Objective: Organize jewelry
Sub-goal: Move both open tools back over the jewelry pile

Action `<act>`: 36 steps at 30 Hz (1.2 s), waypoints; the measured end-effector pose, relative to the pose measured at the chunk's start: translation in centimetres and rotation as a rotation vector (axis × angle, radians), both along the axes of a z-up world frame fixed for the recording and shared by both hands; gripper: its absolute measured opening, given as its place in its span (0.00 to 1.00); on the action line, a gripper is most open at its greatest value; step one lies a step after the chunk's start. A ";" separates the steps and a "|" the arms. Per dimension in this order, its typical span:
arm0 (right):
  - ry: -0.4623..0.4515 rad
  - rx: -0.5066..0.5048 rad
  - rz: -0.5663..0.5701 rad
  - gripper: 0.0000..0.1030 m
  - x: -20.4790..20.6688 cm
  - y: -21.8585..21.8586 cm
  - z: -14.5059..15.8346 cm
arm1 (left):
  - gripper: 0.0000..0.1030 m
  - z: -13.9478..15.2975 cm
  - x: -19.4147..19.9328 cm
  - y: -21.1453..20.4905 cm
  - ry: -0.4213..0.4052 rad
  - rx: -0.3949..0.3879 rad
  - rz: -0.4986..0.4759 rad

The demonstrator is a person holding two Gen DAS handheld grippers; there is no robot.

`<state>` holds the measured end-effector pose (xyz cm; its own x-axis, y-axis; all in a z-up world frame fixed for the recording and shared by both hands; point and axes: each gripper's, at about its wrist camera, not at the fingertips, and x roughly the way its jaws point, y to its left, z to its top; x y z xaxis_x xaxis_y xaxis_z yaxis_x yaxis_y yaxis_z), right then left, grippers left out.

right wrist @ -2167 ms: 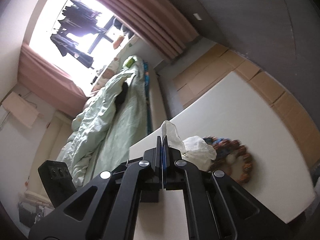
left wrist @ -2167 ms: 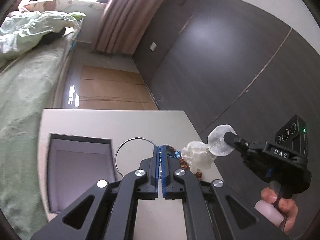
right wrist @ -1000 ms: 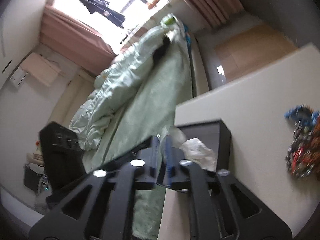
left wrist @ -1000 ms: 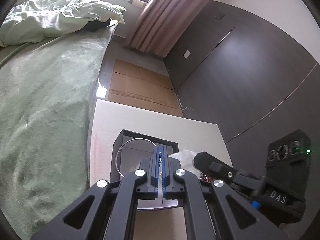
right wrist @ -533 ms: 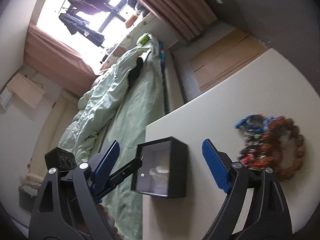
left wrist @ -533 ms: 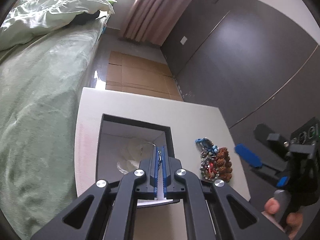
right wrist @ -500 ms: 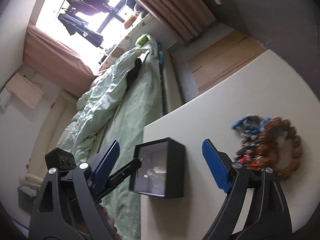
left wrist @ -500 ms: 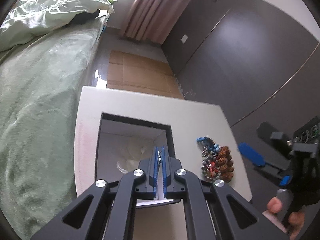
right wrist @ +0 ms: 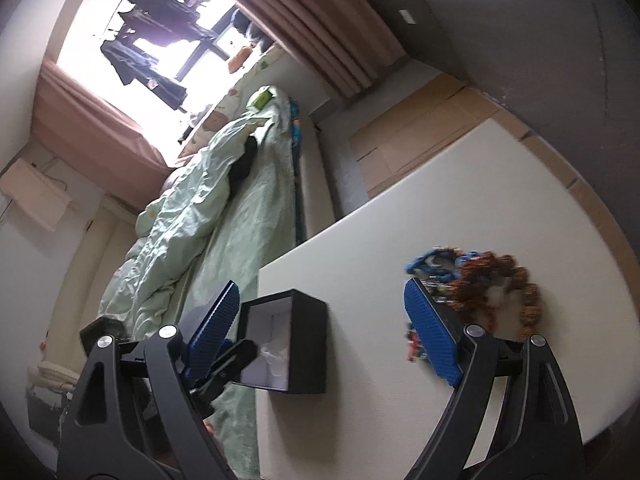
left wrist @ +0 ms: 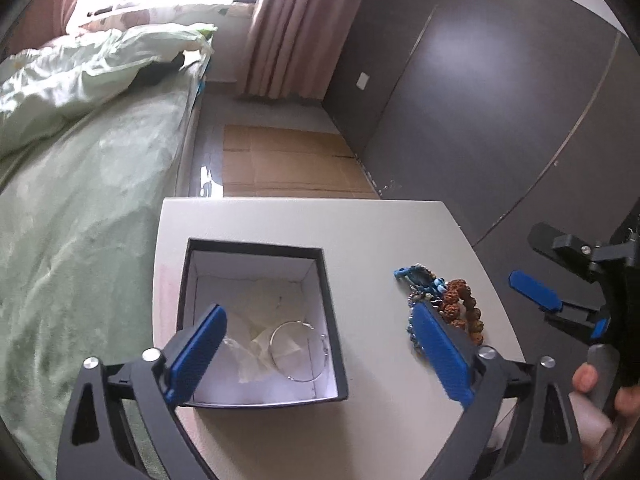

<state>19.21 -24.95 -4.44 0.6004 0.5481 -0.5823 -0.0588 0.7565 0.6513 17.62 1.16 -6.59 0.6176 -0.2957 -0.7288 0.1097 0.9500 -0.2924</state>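
Note:
A black box (left wrist: 332,308) with a white inside stands on the white table (left wrist: 360,220). In it lie a thin silver bangle (left wrist: 298,350) and a clear plastic bag (left wrist: 260,304). A pile of jewelry (left wrist: 444,304), a blue piece and brown bead bracelets, lies right of the box. My left gripper (left wrist: 316,352) is open and empty above the box's near edge. My right gripper (right wrist: 324,340) is open and empty; it also shows in the left wrist view (left wrist: 536,264). In the right wrist view the box (right wrist: 304,344) and the jewelry pile (right wrist: 496,280) lie between its jaws.
A bed with green bedding (left wrist: 80,184) runs along the table's left side. Flattened cardboard (left wrist: 280,164) covers the floor beyond the table. A dark wall (left wrist: 480,100) stands to the right, and pink curtains (left wrist: 296,24) hang at the back.
My left gripper has opened and let the silver bangle drop into the box. The right gripper let the plastic bag go into the box earlier and has drawn back to the right.

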 end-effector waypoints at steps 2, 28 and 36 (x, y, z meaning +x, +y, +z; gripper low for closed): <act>0.010 -0.014 -0.013 0.82 -0.3 -0.7 0.0 | 0.91 0.4 -0.2 -0.4 -0.015 0.008 -0.005; 0.126 -0.197 -0.106 0.89 -1.7 -6.6 -1.5 | 0.82 -0.9 1.2 -7.6 0.012 -0.037 -0.088; 0.146 -0.207 -0.131 0.89 -1.2 -8.5 -1.9 | 0.56 -3.4 2.7 -10.1 0.086 -0.056 -0.132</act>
<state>17.98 -33.44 -6.34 0.5595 0.3317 -0.7596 0.1314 0.8694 0.4764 20.36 -8.99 -10.03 0.5065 -0.4119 -0.7575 0.2049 0.9108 -0.3583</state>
